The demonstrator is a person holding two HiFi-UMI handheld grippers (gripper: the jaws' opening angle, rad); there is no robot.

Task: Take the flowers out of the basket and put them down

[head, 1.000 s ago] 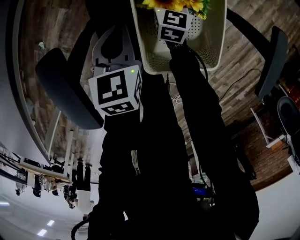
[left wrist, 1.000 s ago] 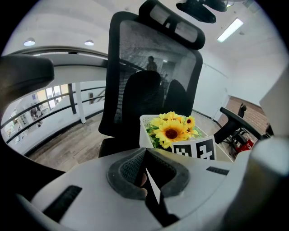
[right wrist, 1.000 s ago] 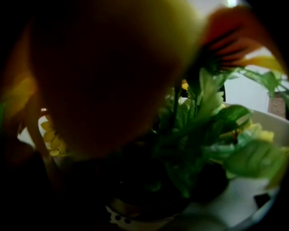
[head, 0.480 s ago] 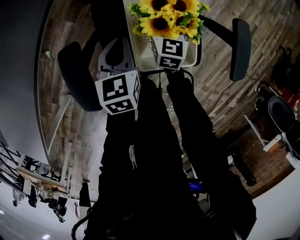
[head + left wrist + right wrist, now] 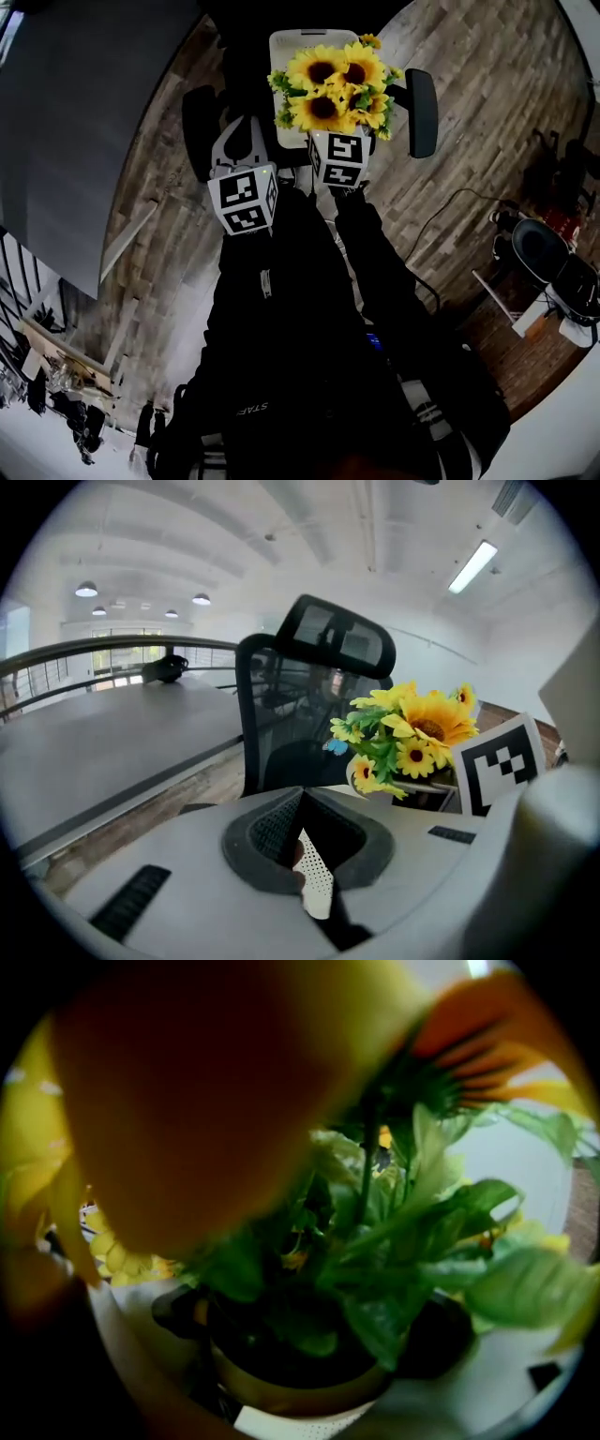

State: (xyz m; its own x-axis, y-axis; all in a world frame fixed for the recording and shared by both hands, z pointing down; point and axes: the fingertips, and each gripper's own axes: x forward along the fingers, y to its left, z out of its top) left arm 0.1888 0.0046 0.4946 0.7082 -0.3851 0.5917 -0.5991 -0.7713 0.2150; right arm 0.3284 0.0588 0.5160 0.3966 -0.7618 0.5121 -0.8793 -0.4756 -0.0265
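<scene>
Right tool (image 5: 330,129): jaws closed in on the flowers (image 5: 328,86), a dark pad on either side of the gold-rimmed pot (image 5: 291,1387).
Left tool (image 5: 306,866): jaws pressed together on a thin white perforated sheet, by its look the basket's wall.
Flowers: yellow sunflower bunch with green leaves, directly over the basket (image 5: 309,39) and covering most of it in the head view.
Basket: white and perforated, its edge showing just under the pot in the right gripper view.
Chair (image 5: 314,682): black; an armrest (image 5: 422,112) stands on each side of the basket.
Floor (image 5: 487,122): wood planks all around the basket.
</scene>
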